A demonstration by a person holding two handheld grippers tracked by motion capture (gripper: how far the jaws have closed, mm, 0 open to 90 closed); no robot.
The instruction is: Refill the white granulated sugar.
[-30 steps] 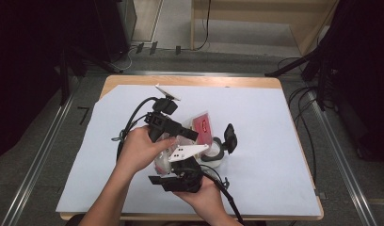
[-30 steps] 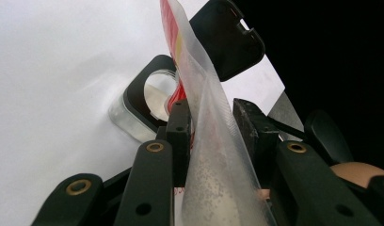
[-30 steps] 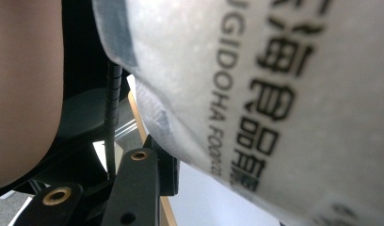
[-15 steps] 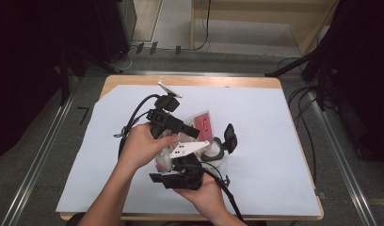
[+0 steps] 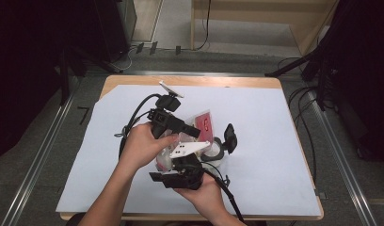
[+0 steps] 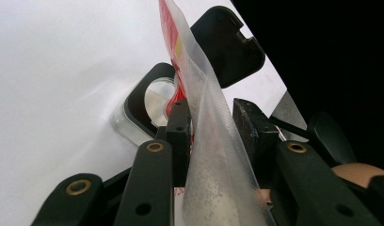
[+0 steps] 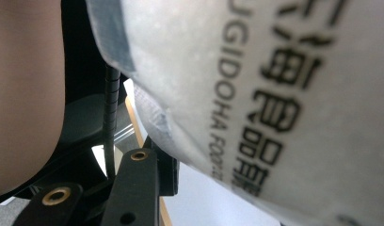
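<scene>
A clear bag of white grains with a red printed top (image 5: pixel 203 123) is held up between both grippers over the white table sheet. My left gripper (image 5: pixel 192 132) comes in from the left and is shut on the bag's upper part; in the left gripper view the bag (image 6: pixel 213 155) runs up between its pads (image 6: pixel 179 122). My right gripper (image 5: pixel 175 162) is lower and closer to the person, shut on the bag's bottom end; in its view the bag (image 7: pixel 256 94) rests on one finger (image 7: pixel 138 188) and hides the other. Beneath the bag sits a clear, black-rimmed container (image 5: pixel 213 153) with its black lid (image 5: pixel 229 138) flipped open.
A white sheet (image 5: pixel 275 141) covers most of the wooden table (image 5: pixel 190 81). Black cables (image 5: pixel 133 122) trail from the grippers on the left and toward the front edge. Dark stands and floor cables surround the table.
</scene>
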